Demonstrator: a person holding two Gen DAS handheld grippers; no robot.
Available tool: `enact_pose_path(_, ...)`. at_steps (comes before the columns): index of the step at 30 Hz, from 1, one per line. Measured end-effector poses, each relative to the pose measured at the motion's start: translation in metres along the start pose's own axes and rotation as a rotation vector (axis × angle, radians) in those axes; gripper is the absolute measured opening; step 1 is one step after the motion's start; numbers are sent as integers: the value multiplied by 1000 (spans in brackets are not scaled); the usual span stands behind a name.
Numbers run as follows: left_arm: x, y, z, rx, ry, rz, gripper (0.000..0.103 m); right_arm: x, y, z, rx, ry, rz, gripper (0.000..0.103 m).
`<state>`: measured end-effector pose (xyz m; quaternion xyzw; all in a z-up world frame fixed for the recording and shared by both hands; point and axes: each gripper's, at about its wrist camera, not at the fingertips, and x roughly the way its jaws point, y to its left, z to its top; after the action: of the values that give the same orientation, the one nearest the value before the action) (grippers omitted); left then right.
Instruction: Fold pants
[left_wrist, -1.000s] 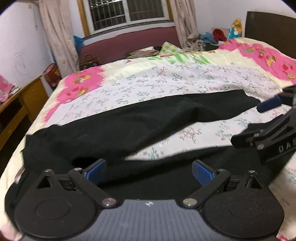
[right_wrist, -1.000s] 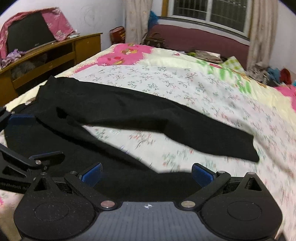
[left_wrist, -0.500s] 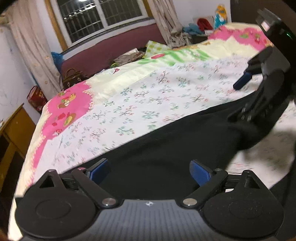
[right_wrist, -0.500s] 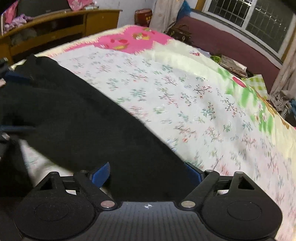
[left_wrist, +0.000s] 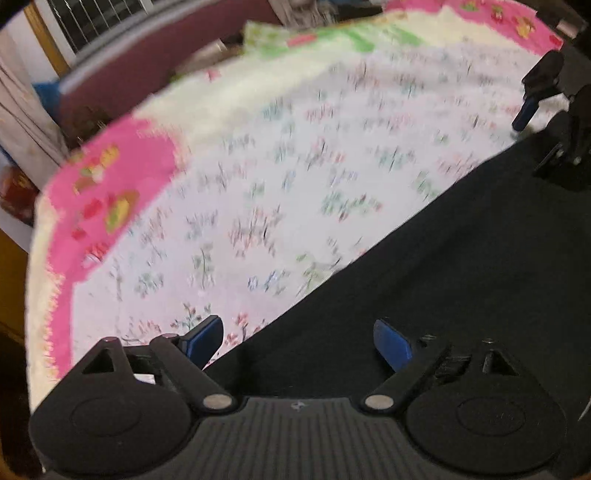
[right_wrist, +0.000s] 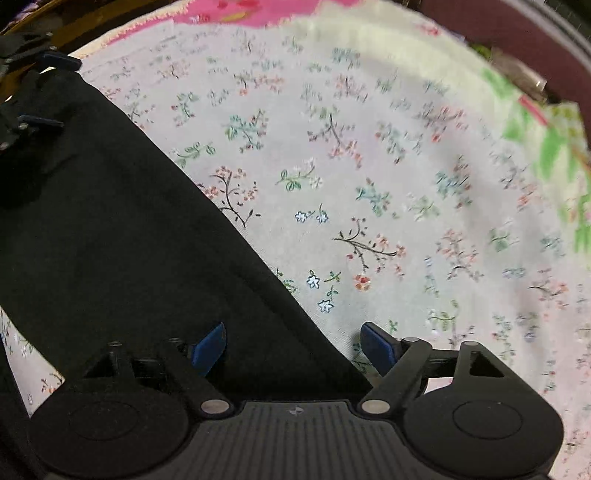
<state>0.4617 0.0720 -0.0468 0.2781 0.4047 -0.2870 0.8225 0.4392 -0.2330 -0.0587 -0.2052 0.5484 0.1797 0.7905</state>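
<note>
Black pants (left_wrist: 461, 277) lie flat on the floral bedspread (left_wrist: 258, 184), their straight edge running on a diagonal. My left gripper (left_wrist: 298, 341) points down at that edge. Its jaws are closing, still wide, with the cloth's edge between them and the pads clear of it. The right gripper's blue fingers (left_wrist: 526, 109) show at the far right. In the right wrist view the pants (right_wrist: 110, 221) fill the left half, and my right gripper (right_wrist: 293, 347) straddles their edge, jaws apart and not pressing. The left gripper's fingers (right_wrist: 55, 61) sit at the upper left.
The bedspread (right_wrist: 388, 184) has a pink patch (left_wrist: 110, 177) on the left and a green one (left_wrist: 347, 37) at the back. Behind the bed are a maroon panel (left_wrist: 122, 88) and a barred window (left_wrist: 85, 26). Wooden furniture (left_wrist: 11, 266) stands past the bed's left edge.
Both grippers have travelled across the pants to their far edge and tipped down closer to the bed. The right jaws have narrowed, the left ones slightly.
</note>
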Motion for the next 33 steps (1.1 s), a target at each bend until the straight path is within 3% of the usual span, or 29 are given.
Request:
enact_pose_path(3,25,12,1,20,80,-95,86,11,1,8,-37,49,32,67)
enact_pose_path(8,50,19,5,31,134,-178,87,24,-6,13,-35,91,103,68)
enact_pose_path(13,39,13,-4,39,173,-143,86,23,-10,5,-10,100,146,72)
enact_pose_path(15,35,8,-9,55,186,-123,82,18,-8,-3,-12,94,150,67)
enact_pose_path(18,32,4,-7,74,210,-126,68,13,-10,-7,-1,121,153,47)
enact_pose_path(20,31,2,-3,103,223,-125,55,6,-13,-10,23,143,139,24)
enact_pose_path(23,27,-2,-1,138,238,-124,41,-1,-14,-9,55,157,105,0)
enact_pose_path(28,27,11,-4,89,250,-128,26,-11,-15,-8,133,155,61,0)
enact_pose_path(33,34,17,-6,76,252,-165,28,1,-6,-2,107,154,38,0)
